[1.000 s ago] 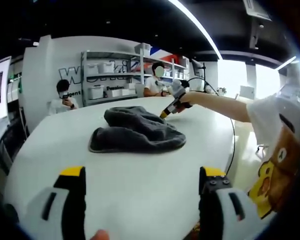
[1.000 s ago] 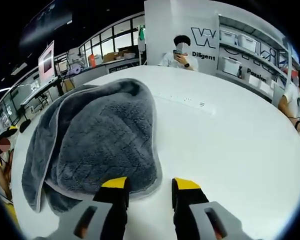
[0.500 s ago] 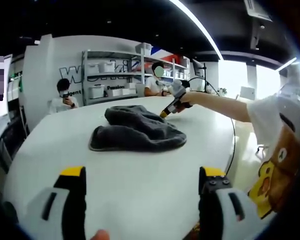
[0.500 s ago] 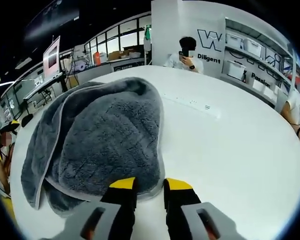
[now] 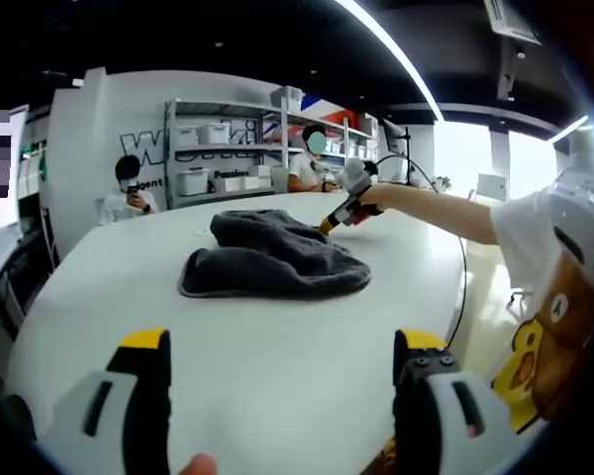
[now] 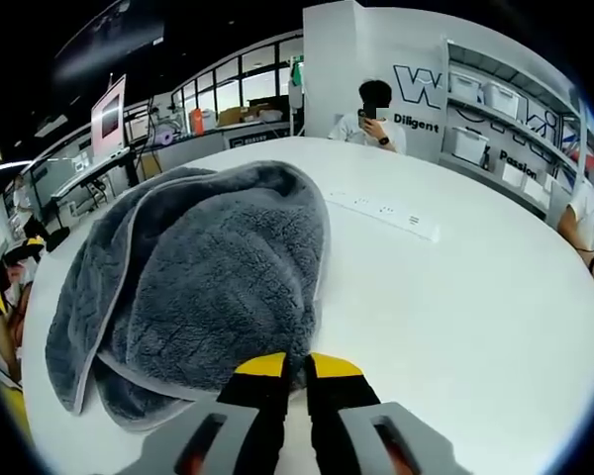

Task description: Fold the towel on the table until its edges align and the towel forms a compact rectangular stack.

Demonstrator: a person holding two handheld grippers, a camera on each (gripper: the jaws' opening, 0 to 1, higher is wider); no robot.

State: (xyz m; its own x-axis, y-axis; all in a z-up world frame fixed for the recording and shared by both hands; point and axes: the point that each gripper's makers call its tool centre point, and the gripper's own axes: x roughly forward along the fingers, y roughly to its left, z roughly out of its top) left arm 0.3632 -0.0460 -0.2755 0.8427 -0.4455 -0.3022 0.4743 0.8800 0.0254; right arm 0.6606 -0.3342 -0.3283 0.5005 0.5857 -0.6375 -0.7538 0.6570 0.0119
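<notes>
Pinching one towel (image 6: 198, 297) edge: right gripper (image 6: 295, 366) | left gripper (image 5: 282, 346) wide open, empty

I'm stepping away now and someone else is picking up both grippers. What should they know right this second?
Right gripper: fingers closed nearly together on the near hem of the towel, apparently pinching it.
Left gripper: open, empty, held well back from the towel.
Towel: a rumpled, loosely doubled grey heap on the white table, edges not aligned.
Done: an edge grabbed, at most.
Left: grab a second corner with the left gripper, spread, fold, square the stack.
</notes>
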